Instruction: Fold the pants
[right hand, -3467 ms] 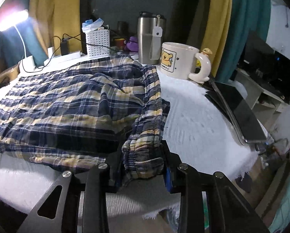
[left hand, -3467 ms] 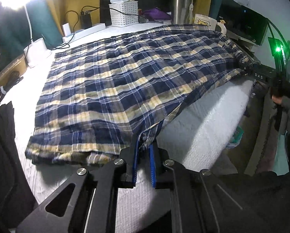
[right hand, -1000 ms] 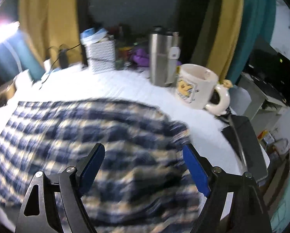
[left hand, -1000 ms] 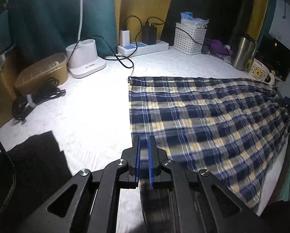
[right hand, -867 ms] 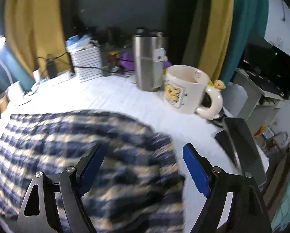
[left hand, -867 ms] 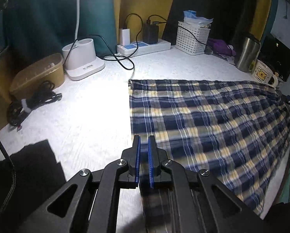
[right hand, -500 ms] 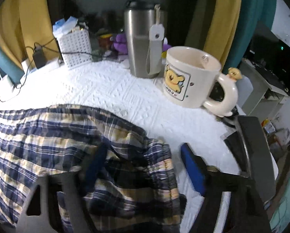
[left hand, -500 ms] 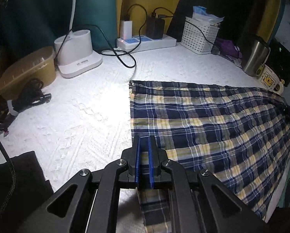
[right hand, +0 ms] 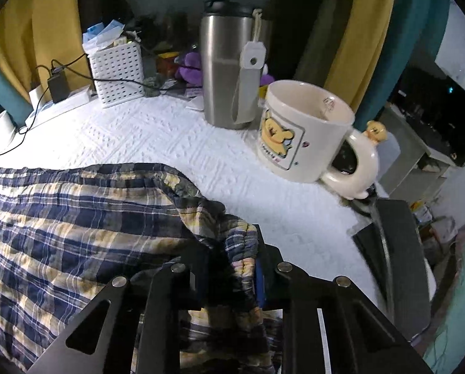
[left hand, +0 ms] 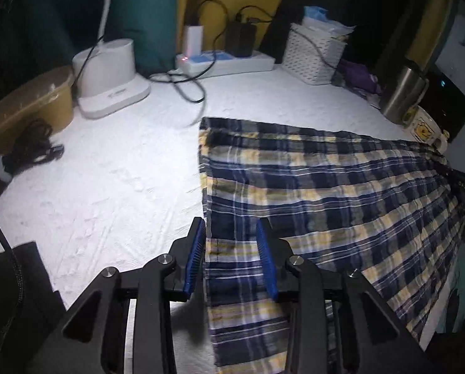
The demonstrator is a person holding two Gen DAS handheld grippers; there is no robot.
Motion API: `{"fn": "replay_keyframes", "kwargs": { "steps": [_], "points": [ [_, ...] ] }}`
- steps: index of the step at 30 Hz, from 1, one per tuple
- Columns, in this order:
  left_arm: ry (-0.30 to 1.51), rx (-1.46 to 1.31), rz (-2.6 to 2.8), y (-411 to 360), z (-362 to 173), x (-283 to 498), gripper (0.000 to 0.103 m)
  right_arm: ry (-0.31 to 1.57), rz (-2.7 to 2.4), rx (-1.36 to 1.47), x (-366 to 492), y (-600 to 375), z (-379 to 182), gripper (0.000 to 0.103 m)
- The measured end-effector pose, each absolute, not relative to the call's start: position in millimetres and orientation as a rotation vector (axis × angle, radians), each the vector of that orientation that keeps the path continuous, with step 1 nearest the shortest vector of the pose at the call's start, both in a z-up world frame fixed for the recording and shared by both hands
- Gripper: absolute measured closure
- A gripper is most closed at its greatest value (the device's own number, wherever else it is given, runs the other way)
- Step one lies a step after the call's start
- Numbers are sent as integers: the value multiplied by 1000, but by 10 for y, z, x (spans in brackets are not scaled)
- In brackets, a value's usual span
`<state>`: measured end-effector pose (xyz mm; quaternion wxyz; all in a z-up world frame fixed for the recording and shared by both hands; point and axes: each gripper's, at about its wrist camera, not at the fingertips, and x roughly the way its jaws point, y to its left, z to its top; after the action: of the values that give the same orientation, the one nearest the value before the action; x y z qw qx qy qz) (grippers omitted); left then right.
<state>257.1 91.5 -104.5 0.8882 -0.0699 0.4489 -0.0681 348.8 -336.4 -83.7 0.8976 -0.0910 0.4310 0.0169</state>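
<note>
Pants (left hand: 326, 187) are lying flat on the white table cover (left hand: 107, 171), filling the centre and right of the left wrist view, where a second ago they were being carried across with a hem pinched. Left gripper (left hand: 231, 255), at lower centre of that view, is now letting go: its jaws are opening, blue pads standing clear on either side of the hem corner, the cloth lying loose between them. Judgement: this fold is laid down and the left end is being released.

In the right wrist view the right gripper (right hand: 232, 268), lower centre, is doing the opposite: wide apart a second ago, its jaws are closing around the bunched elastic waistband (right hand: 242, 246); whether the pads are already pressing I cannot tell. It looks like a regrasp for a further fold.

The fabric is navy-and-yellow plaid, mostly smooth, rumpled only at the waistband. A bear mug (right hand: 307, 137) is standing near, upper right, apart from the cloth.
</note>
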Motion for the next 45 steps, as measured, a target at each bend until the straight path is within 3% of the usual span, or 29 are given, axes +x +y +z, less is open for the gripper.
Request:
{"fn": "replay_keyframes", "kwargs": {
  "steps": [11,16,17,18,20,28,36,45],
  "points": [
    [974,-167,-134,946,-1116,2514,70,947,13,-205,3611,-3344,-1035,81],
    [956,-187,-114,1005,-1063,2382,70,950,1,-186,3598,-3361,-1000,70],
    [955,-186,-110,1016,-1063,2366,70,942,4,-178,3572,-3352,-973,62],
    [963,-175,-100,1015,-1081,2354,70,938,9,-170,3545,-3329,-955,44],
    [977,-147,-82,1003,-1126,2348,70,920,29,-158,3477,-3279,-905,18],
    [940,-133,-76,1025,-1061,2283,70,849,100,-189,3159,-2781,-704,17],
    [912,-105,-130,853,-955,2225,70,877,192,-248,2916,-2214,-883,17],
    [951,-85,-104,890,-1107,2147,70,852,131,-263,2738,-2280,-749,17]
  ]
}}
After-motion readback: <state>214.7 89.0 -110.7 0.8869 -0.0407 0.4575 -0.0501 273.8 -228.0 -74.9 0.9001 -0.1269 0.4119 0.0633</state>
